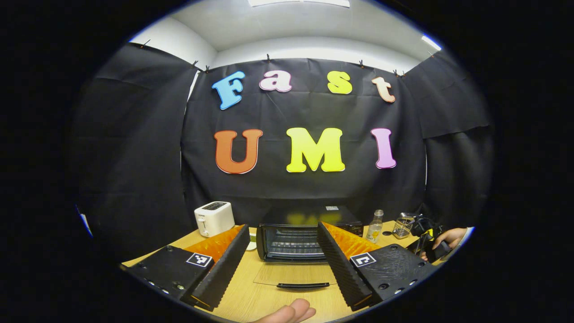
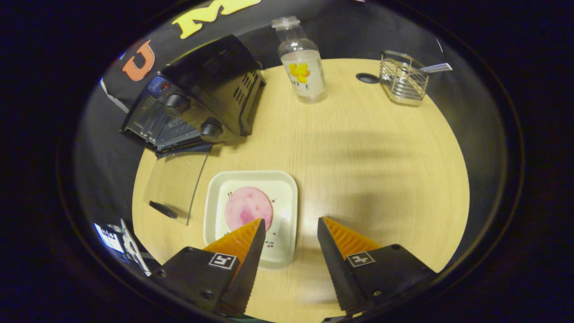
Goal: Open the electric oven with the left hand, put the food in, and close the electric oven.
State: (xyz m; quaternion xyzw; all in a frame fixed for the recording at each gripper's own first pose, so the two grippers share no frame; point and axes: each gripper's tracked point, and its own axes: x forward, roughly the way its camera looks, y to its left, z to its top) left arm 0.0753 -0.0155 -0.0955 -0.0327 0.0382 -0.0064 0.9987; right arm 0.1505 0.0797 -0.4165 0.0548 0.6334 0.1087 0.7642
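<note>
The black electric oven (image 1: 309,235) stands at the back of the wooden table with its glass door (image 1: 296,274) folded down flat, handle toward me. My left gripper (image 1: 283,262) hovers open in front of it, holding nothing. In the right gripper view the oven (image 2: 202,101) sits at the upper left, its door (image 2: 175,184) lying open on the table. A pink round slice of food (image 2: 248,207) rests on a white square tray (image 2: 287,188). My right gripper (image 2: 290,231) is open just above the tray's near right corner. The right gripper (image 1: 432,244) and a hand appear at the far right.
A white toaster (image 1: 214,218) stands left of the oven. A clear bottle (image 2: 301,63) and a wire basket (image 2: 403,80) stand at the table's back right. A round cable hole (image 2: 367,78) is between them. A fingertip (image 1: 287,312) shows at the bottom edge.
</note>
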